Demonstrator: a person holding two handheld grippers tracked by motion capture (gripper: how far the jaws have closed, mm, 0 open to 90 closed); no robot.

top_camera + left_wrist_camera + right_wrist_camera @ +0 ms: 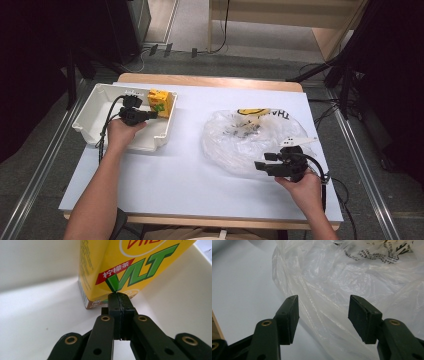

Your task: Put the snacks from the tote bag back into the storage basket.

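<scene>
A yellow lemon-tea carton (161, 102) stands in the far right corner of a white tray (95, 107) at the table's left. My left gripper (152, 115) reaches into the tray and is shut with nothing between its jaws. In the left gripper view its tips (119, 296) sit right at the carton (120, 265), by the green lettering near its bottom edge. A crumpled clear plastic bag (250, 137) lies at the right of the table. My right gripper (260, 165) stands open at the bag's near edge. In the right gripper view the bag (342, 272) spreads ahead of and between the jaws, and my right gripper (323, 312) does not pinch it.
The tray's white walls (37, 262) close in around the carton on two sides. A white sheet (165, 175) covers the tabletop between tray and bag. A small white item (295, 141) lies by the bag's right edge. Cables and frame legs lie on the floor beyond the table.
</scene>
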